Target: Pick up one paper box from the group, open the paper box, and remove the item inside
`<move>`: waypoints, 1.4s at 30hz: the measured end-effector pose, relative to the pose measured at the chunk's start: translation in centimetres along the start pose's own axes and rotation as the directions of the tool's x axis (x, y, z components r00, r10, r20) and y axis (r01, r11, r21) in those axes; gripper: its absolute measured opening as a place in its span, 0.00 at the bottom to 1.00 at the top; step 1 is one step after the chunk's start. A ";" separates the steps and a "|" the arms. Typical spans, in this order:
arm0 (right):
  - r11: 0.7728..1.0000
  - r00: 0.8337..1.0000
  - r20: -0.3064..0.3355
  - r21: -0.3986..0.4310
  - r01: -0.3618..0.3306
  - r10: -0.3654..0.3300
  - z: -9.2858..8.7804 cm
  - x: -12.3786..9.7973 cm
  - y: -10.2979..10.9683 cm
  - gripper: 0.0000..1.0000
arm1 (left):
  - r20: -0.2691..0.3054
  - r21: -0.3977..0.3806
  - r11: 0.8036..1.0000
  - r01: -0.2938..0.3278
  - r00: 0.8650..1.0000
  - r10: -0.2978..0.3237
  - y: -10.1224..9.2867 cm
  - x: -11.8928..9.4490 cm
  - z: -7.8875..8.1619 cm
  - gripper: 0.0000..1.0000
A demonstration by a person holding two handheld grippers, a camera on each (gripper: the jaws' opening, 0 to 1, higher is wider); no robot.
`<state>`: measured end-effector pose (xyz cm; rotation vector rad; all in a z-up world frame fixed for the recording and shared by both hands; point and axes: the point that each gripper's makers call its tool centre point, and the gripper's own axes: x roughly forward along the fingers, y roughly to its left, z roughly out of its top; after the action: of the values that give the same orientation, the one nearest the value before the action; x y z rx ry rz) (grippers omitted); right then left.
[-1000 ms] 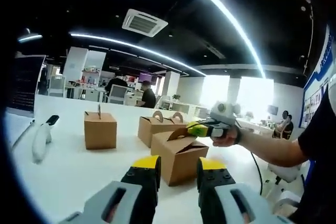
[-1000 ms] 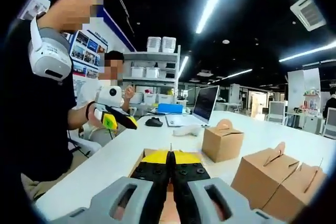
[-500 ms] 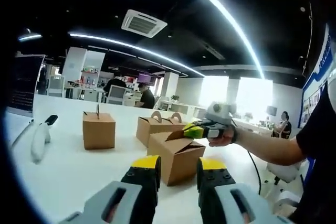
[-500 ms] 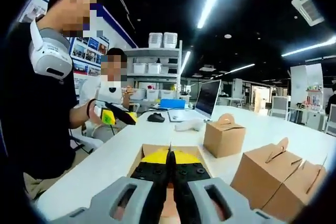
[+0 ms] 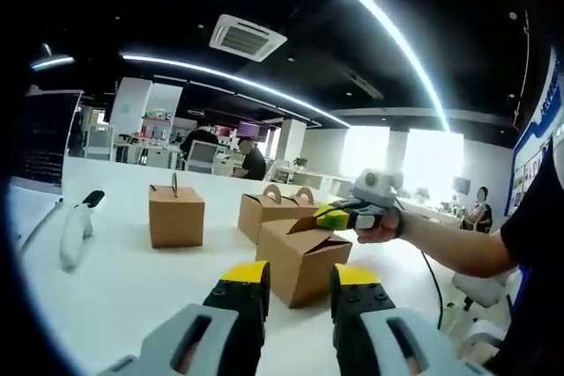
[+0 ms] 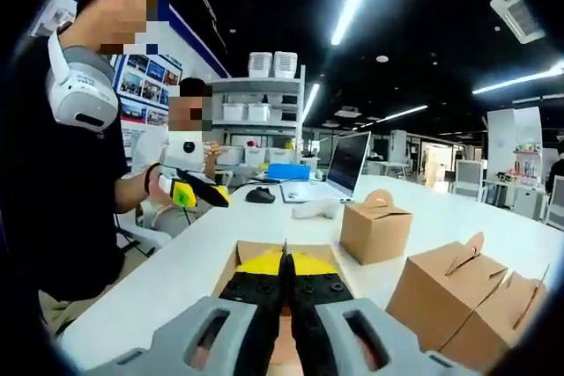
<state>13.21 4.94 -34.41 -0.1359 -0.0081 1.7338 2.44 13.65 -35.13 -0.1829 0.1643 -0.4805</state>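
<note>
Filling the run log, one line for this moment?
right gripper: shut on box flap | left gripper: open, off box | stage: opening

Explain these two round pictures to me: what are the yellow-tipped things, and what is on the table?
There is no robot: a person holds a handheld gripper in each hand, each carrying a fisheye camera. In the left gripper view, the left gripper rises from the bottom, fingers open, facing the near box. The right gripper enters from the right and pinches that box's top flap. The right gripper view looks along its shut fingers. On the white table stand two more brown boxes, with a laptop farther off.
</note>
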 end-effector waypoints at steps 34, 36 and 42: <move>0.998 0.998 -0.016 0.040 0.055 -0.055 -0.9 -1.3 -0.8 0.26 | 0.004 -0.011 1.000 -0.018 1.000 0.018 -0.3 1.0 0.0 0.29; 0.992 0.994 0.000 0.062 0.110 -0.110 -0.6 -1.7 -1.4 0.30 | 0.013 -0.007 1.000 -0.018 1.000 0.018 -0.3 1.2 0.1 0.29; 0.974 0.983 0.021 0.140 0.177 -0.182 0.9 -2.6 -1.4 0.35 | 0.000 -0.007 1.000 -0.021 1.000 0.021 0.2 1.3 -1.0 0.30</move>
<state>14.95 2.72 -33.15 -0.0035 0.0719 1.5499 3.46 13.07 -36.26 -0.1882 0.1676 -0.4595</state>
